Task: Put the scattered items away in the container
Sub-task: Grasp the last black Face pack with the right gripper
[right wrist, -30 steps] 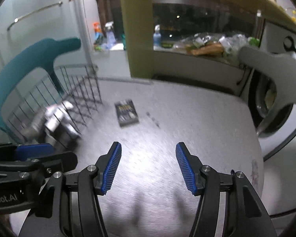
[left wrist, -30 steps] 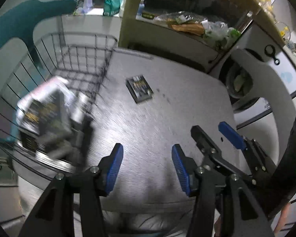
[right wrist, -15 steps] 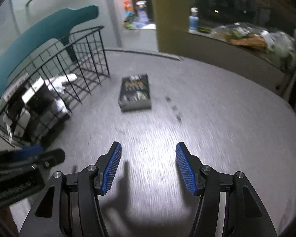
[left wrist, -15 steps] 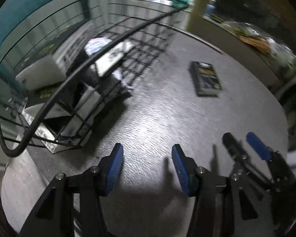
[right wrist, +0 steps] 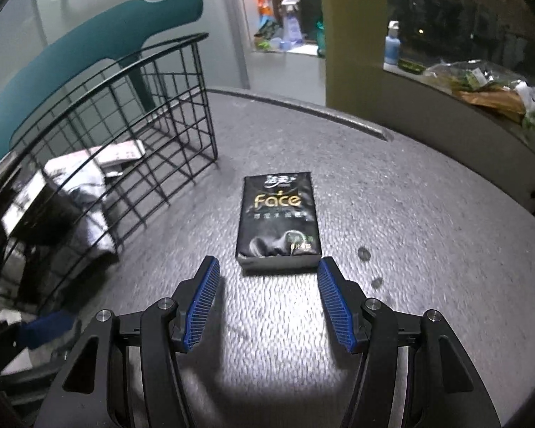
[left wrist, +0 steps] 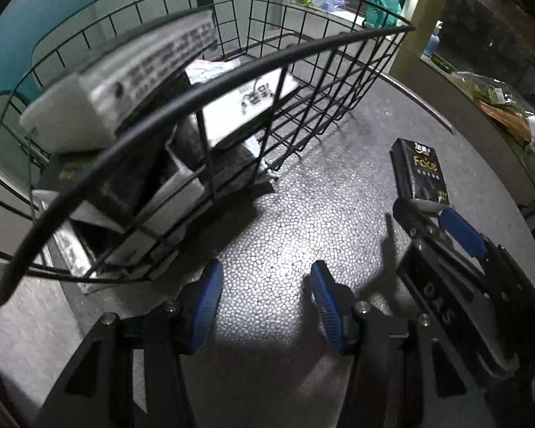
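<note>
Basket [left wrist: 303,53] contents blurred, labels unreadable; both jaws released, pack [right wrist: 278,221] w/ table [right wrist: 410,214] beneath.

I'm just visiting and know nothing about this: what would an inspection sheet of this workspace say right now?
Surface: grey pebbled table, brightly lit near the grippers.
Job's things: black tissue pack lying flat on the table, outside the wire basket; boxes and packs already in the basket.
Clutter: small dark spots on the table beside the pack.
Grippers: right gripper open, fingers just short of the pack; left gripper open, empty, beside the basket.
Cables: nothing seen.
Surroundings: teal chair, spray bottles on a ledge, bagged items on a counter.
</note>
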The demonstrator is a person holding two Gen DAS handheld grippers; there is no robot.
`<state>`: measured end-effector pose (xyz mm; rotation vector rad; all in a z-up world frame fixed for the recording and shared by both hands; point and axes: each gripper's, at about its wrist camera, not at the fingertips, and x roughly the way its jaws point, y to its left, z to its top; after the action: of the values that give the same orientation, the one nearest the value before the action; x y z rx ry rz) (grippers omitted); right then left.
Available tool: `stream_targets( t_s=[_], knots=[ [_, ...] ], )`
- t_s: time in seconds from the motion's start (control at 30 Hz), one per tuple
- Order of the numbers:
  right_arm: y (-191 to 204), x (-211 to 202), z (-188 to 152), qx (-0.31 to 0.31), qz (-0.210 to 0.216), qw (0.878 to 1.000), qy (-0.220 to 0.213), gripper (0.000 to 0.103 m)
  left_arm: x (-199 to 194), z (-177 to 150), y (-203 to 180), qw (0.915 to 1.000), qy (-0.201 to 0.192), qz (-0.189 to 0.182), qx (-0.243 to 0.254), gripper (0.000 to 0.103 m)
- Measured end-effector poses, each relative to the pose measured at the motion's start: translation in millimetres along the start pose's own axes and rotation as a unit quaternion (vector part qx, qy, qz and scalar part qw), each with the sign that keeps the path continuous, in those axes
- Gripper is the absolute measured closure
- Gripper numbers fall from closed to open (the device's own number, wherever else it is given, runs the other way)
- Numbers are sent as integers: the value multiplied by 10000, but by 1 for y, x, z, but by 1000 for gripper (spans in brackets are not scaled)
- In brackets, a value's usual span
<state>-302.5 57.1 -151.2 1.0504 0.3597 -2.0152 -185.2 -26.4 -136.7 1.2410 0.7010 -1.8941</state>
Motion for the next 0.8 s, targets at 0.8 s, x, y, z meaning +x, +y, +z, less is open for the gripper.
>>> stream_targets(
  t_s=[0.8],
  knots=[
    [6,21,26,-22,-131,9999,37,55,5,15,8,9999,19,-111,-66,46]
  ],
)
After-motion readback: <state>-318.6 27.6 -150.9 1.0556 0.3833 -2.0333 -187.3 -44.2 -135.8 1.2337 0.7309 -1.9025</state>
